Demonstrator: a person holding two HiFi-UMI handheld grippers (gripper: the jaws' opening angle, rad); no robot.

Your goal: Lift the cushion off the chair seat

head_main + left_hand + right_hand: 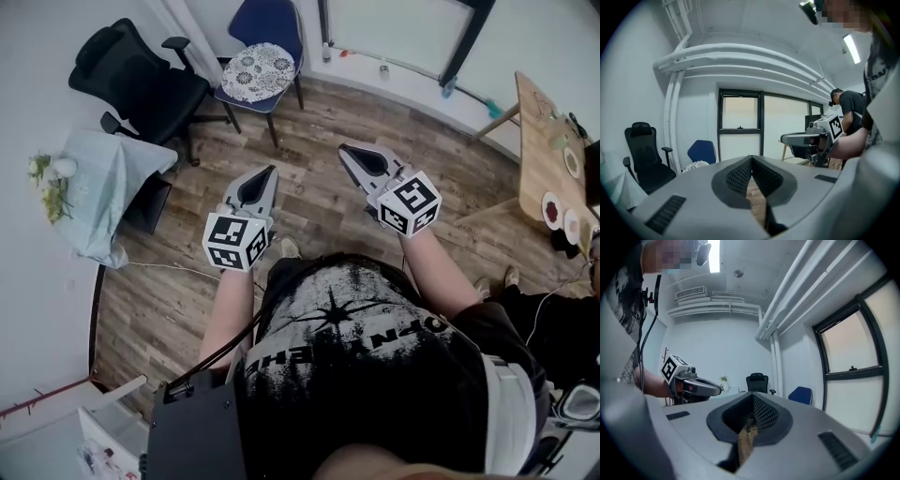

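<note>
A round white cushion with a dark pattern lies on the seat of a blue chair by the window, far ahead of me. In the left gripper view the cushion shows small at the left on the chair. My left gripper and right gripper hang side by side over the wood floor, well short of the chair. Both are shut with nothing between their jaws. The right gripper view catches only the blue chair back; the cushion is hidden there.
A black office chair stands left of the blue chair. A small table with a pale cloth and a plant is at the left. A wooden table with dishes stands at the right. Another person stands beyond it.
</note>
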